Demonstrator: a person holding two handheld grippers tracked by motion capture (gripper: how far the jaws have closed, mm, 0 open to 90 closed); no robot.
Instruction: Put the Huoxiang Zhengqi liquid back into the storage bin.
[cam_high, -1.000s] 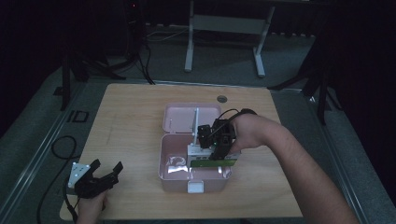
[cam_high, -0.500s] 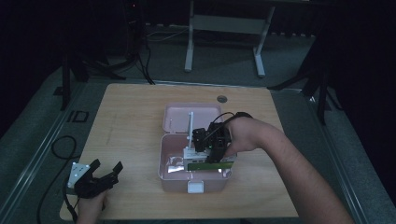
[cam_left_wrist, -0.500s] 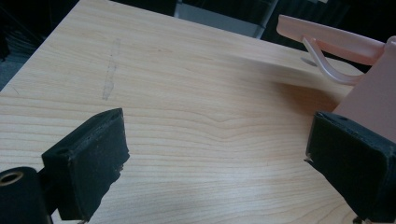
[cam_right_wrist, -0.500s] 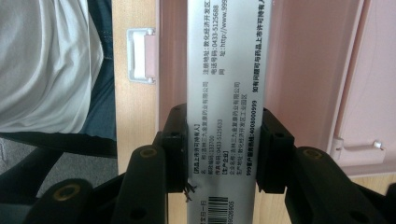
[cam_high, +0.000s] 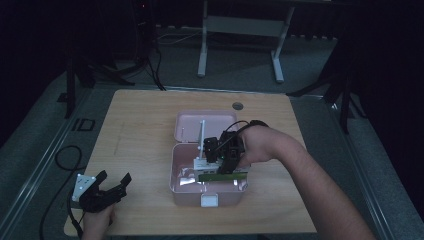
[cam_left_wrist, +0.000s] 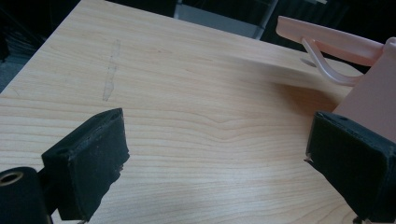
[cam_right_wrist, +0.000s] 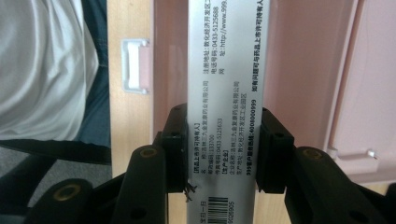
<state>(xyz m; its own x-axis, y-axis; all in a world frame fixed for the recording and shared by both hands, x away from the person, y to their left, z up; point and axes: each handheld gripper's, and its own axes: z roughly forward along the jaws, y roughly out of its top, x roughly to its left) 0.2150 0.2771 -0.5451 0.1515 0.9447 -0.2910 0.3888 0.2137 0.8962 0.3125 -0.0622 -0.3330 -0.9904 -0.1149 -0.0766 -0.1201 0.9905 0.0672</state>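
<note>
An open pink box (cam_high: 178, 172) stands mid-table with its lid (cam_high: 190, 125) folded back. My right gripper (cam_high: 222, 150) hovers over the box's inside, shut on a white and green medicine carton (cam_high: 220, 176). In the right gripper view the printed carton (cam_right_wrist: 224, 70) is clamped between both pads of the right gripper (cam_right_wrist: 224, 144), with the pink box (cam_right_wrist: 299, 70) beneath it. My left gripper (cam_high: 115, 177) rests at the table's near left corner, open and holding nothing. In the left gripper view the left gripper (cam_left_wrist: 217, 149) spans bare wood, the pink box (cam_left_wrist: 373, 93) just past its right jaw.
The box's white latch (cam_high: 209, 201) faces the near edge and appears as a white latch (cam_right_wrist: 135, 65) in the right gripper view. A small round grommet (cam_high: 237, 106) sits near the far edge. The left gripper's cable (cam_high: 65, 160) loops off the table's left side.
My right gripper has shifted slightly left and nearer with the carton, over the box's inside. The left gripper has not moved.
</note>
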